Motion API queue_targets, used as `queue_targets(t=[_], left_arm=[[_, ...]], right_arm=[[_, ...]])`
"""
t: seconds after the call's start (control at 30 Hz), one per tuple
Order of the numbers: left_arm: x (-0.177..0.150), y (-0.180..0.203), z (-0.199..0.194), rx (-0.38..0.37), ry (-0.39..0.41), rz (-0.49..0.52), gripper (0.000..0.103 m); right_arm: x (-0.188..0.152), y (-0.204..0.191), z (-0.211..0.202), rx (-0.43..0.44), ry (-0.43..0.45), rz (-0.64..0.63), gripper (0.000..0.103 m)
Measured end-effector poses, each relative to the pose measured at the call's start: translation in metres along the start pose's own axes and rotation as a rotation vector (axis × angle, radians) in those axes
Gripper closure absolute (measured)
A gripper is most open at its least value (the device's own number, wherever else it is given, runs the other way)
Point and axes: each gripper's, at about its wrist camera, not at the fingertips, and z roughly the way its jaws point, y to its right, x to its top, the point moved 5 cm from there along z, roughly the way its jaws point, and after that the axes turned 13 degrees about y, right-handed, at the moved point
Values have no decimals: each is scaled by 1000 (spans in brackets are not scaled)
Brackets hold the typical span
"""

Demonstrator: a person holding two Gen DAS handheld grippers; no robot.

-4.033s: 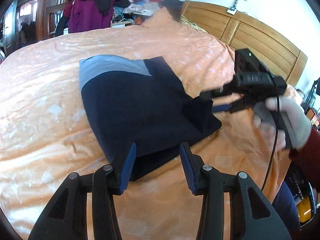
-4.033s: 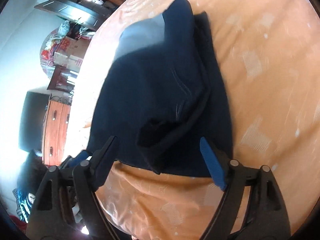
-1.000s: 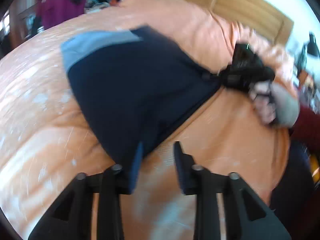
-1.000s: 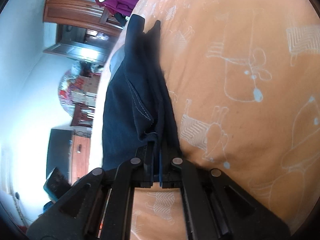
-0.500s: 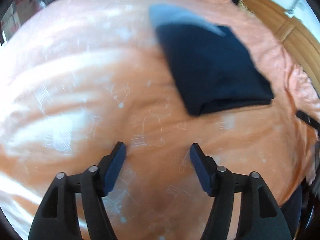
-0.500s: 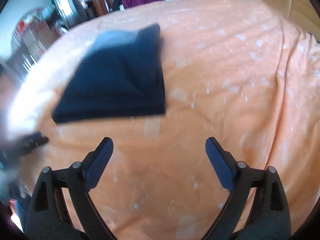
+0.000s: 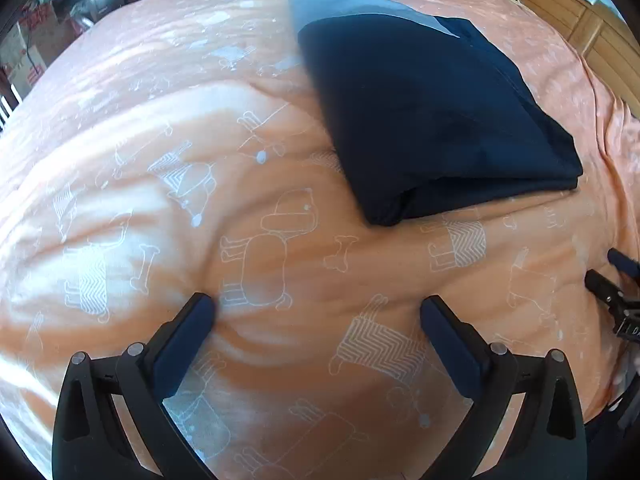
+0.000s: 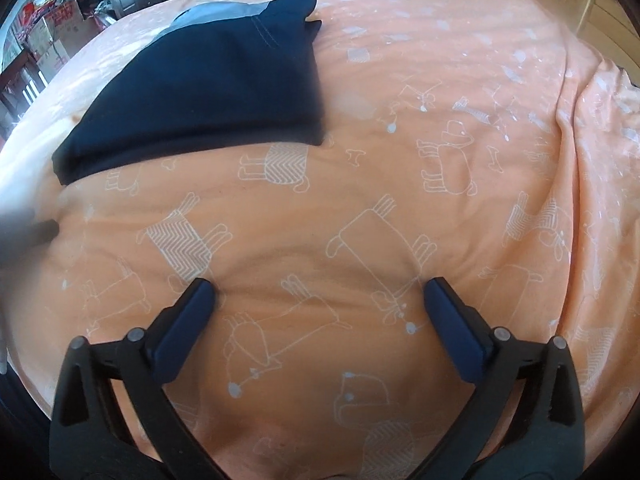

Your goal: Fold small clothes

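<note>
Since a second ago, both my hand-held grippers have let go of the garment (image 7: 432, 116) and drawn back. It lies folded on the bed (image 7: 200, 128), far from me. My left hand-held gripper (image 7: 318, 314) and right hand-held gripper (image 8: 318, 300) hover spread wide, empty, over the near bedspread.

Bare orange bedspread (image 7: 280, 264) lies open under and ahead of both claws, each with jaws spread wide and nothing between them. The only thing in the way is the folded navy garment (image 7: 432, 120), farther up the bed. The wooden headboard (image 7: 600, 28) bounds the far right side.
</note>
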Motion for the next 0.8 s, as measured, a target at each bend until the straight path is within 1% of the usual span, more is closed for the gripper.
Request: queue_targets(t=[0.2, 0.27, 0.4, 0.53, 0.8], left_arm=[[3, 0, 7, -1, 24, -4, 0], [4, 0, 8, 5, 45, 3, 0], [4, -2, 7, 1, 87, -5, 0], [4, 0, 9, 4, 74, 9, 0], [4, -2, 12, -11, 106, 16, 0]], right_arm=[[-1, -5, -3, 1, 66, 1, 0], [-2, -6, -3, -6, 81, 3, 0], [-2, -7, -2, -12, 61, 21, 0], [2, -7, 2, -24, 23, 38, 0], [2, -6, 6, -23, 46, 48, 0]])
